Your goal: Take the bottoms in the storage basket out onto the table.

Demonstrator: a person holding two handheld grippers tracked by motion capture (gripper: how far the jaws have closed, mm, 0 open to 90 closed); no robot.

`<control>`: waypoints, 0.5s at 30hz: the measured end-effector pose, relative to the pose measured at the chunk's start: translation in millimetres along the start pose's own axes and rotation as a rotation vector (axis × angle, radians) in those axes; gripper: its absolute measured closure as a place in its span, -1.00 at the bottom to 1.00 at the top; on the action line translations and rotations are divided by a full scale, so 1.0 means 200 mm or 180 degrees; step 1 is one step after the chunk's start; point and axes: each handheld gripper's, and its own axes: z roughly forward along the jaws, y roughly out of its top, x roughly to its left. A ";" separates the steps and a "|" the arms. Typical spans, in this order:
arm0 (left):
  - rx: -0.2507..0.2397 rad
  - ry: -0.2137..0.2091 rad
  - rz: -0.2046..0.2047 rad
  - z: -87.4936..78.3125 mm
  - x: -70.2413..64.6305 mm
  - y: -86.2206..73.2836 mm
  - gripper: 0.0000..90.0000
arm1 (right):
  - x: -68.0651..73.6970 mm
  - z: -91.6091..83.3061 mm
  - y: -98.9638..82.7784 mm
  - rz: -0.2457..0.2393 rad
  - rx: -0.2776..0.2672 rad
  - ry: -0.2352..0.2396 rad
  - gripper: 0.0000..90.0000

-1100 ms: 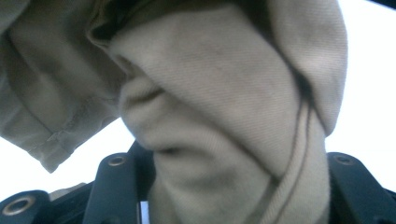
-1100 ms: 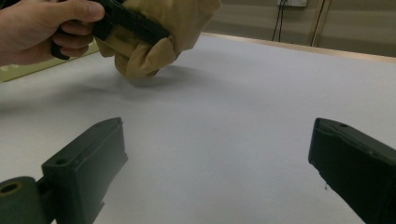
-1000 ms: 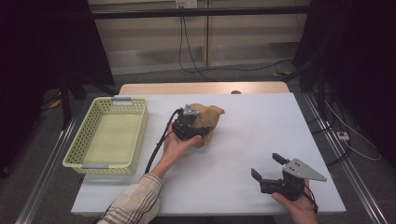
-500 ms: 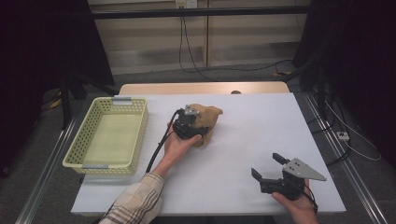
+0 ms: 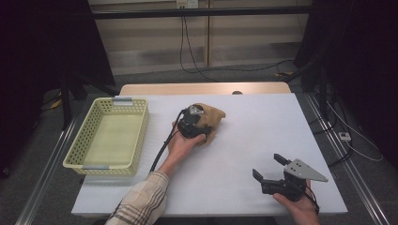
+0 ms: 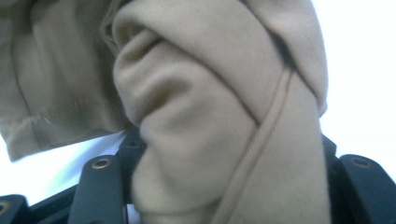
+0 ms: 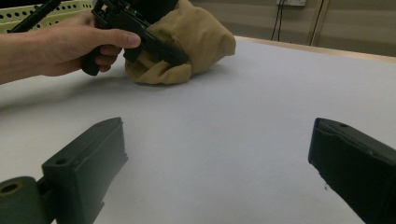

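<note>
**Two grippers, one tan cloth bundle**

Two grippers were in my hands at the white worktop (image 5: 244, 140). Taking the tan cloth bundle (image 5: 212, 118) as my landmark, it lay crumpled near the middle of the worktop, a little toward the far edge. My left gripper (image 5: 193, 123) was pressed right into the bundle's near-left side, with my left hand (image 5: 184, 144) just behind it and the checked sleeve (image 5: 141, 201) trailing back toward me. In the left gripper view a thick fold of the cloth (image 6: 224, 121) sat between the two black jaws, reaching both of them; the jaws had just been opening from a tighter pinch, and I could not tell whether the pads were pressing the cloth at that moment.

The pale yellow basket (image 5: 109, 136) stood well to the left of the bundle, apart from it, with its long side running away from me.

My right gripper (image 5: 270, 168) rested well apart from the bundle, to its right and nearer me, close to the worktop's near edge. Its jaws stood wide with nothing but bare worktop between them. From the right gripper view the bundle (image 7: 196, 37) lay ahead and to the left, with my left hand (image 7: 70, 44) beside it.
</note>
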 end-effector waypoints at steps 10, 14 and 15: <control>-0.0116 -0.0050 -0.0131 0.05 0.01 -0.02 -0.31 | 0.00 0.00 0.00 -0.0001 0.0006 0.0006 -0.92; -0.0110 -0.0031 -0.0114 0.04 0.00 -0.01 -0.37 | 0.00 0.00 0.00 0.0003 0.0004 0.0003 -0.92; -0.0111 -0.0038 -0.0134 0.04 0.01 -0.01 -0.38 | 0.00 0.00 0.00 -0.0002 0.0001 0.0002 -0.92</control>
